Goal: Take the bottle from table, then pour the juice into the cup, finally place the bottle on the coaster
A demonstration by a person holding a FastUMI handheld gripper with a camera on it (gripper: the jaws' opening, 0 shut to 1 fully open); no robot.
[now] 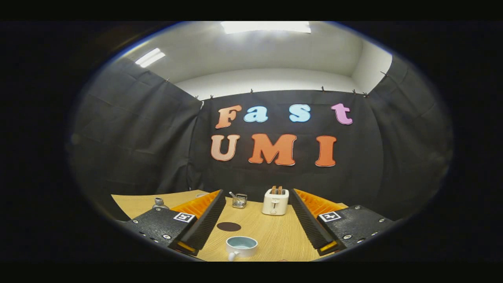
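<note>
At lower left the bottle is sitting half hidden behind the left finger, so a blind reach risks toppling it. The claw is gaping wide, holding nothing; coaster and cup are lying between its fingers on the table.

Black cloth walls rise behind the wooden worktop. Above them, a white ceiling carries two lit panels.

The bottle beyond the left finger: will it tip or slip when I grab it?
The bottle looks clear and smooth, so possibly slippery. Its narrow neck suggests tipping if nudged high; grip the body. The hand-held gripper is open and wide enough.
</note>
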